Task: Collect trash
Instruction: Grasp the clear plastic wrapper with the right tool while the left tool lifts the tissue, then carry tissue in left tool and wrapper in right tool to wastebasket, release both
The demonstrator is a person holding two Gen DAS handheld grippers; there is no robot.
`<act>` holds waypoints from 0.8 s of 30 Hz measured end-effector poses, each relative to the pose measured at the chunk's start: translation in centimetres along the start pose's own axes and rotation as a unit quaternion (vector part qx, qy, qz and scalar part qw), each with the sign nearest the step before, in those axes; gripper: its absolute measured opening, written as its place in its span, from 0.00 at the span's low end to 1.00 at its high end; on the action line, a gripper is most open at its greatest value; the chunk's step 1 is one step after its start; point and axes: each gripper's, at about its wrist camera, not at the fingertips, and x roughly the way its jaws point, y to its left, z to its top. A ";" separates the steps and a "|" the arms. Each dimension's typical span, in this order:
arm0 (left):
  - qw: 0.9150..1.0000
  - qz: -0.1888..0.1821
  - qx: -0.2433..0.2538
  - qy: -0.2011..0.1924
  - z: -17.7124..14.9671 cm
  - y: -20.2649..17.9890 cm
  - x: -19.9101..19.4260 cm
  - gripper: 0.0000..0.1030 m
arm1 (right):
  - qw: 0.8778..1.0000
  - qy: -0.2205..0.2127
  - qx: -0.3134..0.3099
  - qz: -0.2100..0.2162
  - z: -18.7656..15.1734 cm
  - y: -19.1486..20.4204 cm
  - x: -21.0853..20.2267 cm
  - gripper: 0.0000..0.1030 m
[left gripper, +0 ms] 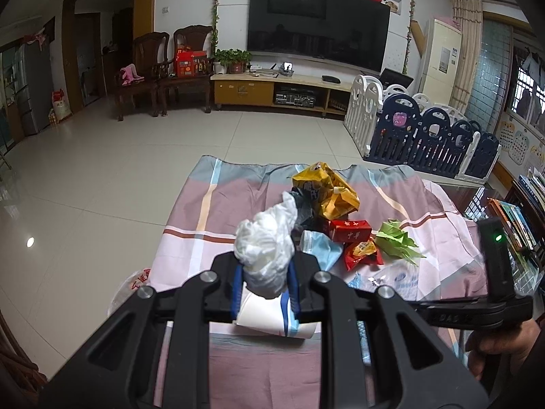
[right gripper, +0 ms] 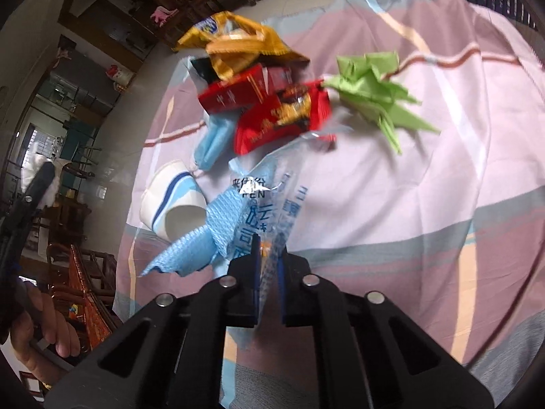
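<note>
Right wrist view: right gripper, jaws clamped on clear crinkled plastic wrapper with blue print, long axis running away from the fingers toward the red snack packet, over the striped cloth. Left gripper pinches a crumpled white plastic bag, bulging upward above a tipped paper cup.

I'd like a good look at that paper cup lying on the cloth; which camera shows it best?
The right wrist view: the paper cup lies on its side in plain sight, blue stripes and open mouth visible. In the left wrist view only part of it peeks out behind the left gripper.
</note>
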 end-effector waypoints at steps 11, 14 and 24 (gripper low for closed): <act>1.000 -0.009 0.006 0.012 -0.2 -0.4 0.6 0.22 | 0.976 -0.153 -0.139 -0.073 0.8 2.9 -8.1 0.08; 1.000 -0.011 0.008 0.015 -0.3 -0.6 0.9 0.22 | 0.975 -0.157 -0.136 -0.075 0.9 2.3 -8.4 0.08; 1.000 -0.015 0.013 0.022 -0.6 -1.1 1.1 0.22 | 0.975 -0.153 -0.139 -0.078 0.9 2.6 -7.7 0.08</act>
